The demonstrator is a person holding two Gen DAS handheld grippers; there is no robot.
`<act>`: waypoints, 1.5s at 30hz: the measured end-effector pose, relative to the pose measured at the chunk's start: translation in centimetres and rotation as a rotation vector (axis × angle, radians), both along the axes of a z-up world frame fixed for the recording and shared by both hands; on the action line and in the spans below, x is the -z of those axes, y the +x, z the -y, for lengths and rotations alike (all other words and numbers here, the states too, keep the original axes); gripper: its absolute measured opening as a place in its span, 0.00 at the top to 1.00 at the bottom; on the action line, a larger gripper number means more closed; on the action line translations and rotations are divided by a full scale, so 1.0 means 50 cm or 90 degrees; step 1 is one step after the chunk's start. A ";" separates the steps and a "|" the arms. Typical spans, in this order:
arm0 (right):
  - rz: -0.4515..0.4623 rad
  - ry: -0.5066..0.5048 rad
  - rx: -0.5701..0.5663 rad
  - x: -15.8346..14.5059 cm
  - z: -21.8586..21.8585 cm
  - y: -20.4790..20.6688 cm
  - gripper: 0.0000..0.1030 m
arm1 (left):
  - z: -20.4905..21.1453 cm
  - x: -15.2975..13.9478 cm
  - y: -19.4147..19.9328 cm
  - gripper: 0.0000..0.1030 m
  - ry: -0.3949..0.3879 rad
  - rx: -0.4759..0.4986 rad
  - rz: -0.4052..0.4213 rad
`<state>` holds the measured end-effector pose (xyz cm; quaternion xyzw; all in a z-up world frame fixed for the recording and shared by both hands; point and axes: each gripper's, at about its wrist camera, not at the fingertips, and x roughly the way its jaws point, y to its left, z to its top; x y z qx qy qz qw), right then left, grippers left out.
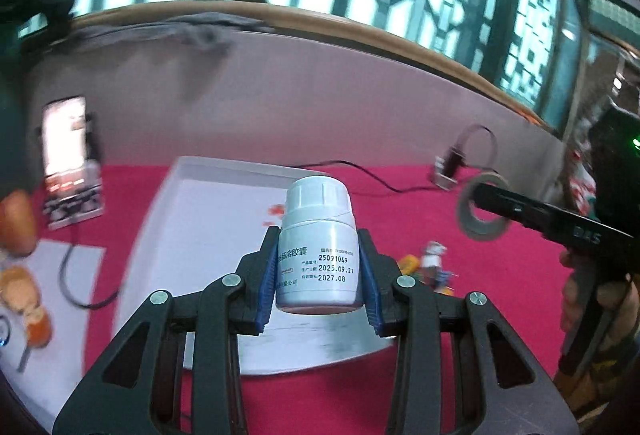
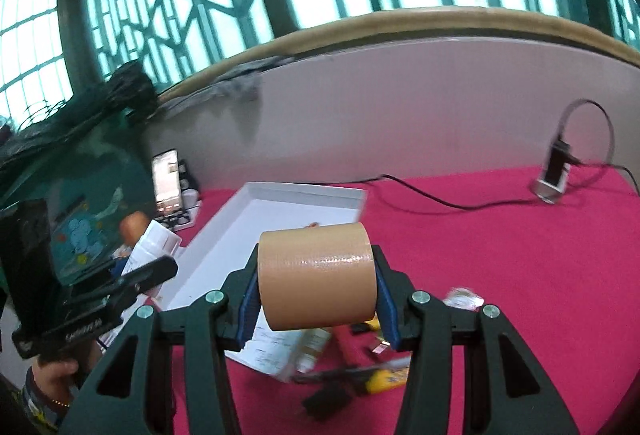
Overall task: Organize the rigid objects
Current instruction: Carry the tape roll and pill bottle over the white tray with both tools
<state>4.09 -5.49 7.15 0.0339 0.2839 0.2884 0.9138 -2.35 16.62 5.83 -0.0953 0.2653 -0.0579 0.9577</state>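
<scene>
Left wrist view: the left gripper (image 1: 319,267) has its jaws clamped on a white pill bottle (image 1: 318,247), blue pads pressing both sides of its lower body. The bottle stands upright with its ribbed white cap on top and printed dates on its label, lifted clear above the white tray (image 1: 192,219). The tray lies on a magenta tablecloth (image 1: 500,275) and looks nearly bare, apart from a small reddish mark near its far side. Left of the tray a lit phone (image 1: 66,139) leans upright, with a black cable (image 1: 76,283) trailing from it. Right of the tray lie a few small, blurred items (image 1: 430,263) that I cannot name. Farther right of the tray, the other gripper's black finger carries a tape roll (image 1: 482,207), seen end-on as a ring. Behind the tray, near the wall, stands a small silver device (image 1: 448,167) with a looped cable.

Right wrist view: the right gripper (image 2: 316,283) holds a tan tape roll (image 2: 316,275) across its width, pads tight on both flat ends, the roll's curved face turned to the camera. The tray (image 2: 208,263) sits behind and left of it. Left of the tray a hand (image 2: 56,375) grips the other black gripper's handle. In front of the tray lie papers (image 2: 272,351) and blurred clutter, including something yellow (image 2: 386,379).
</scene>
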 end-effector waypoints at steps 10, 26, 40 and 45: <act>0.013 -0.021 -0.045 -0.019 -0.104 0.022 0.53 | -0.150 0.022 0.012 0.65 -0.003 -0.123 -0.023; -0.076 -0.092 -0.020 0.075 -0.215 0.091 0.53 | -0.115 0.119 0.181 0.65 0.082 -0.116 -0.149; -0.152 -0.142 0.019 0.158 -0.253 0.151 0.53 | -0.115 0.201 0.267 0.65 0.115 -0.118 -0.239; -0.155 -0.154 0.030 0.171 -0.259 0.172 0.53 | -0.119 0.201 0.276 0.65 0.099 -0.114 -0.240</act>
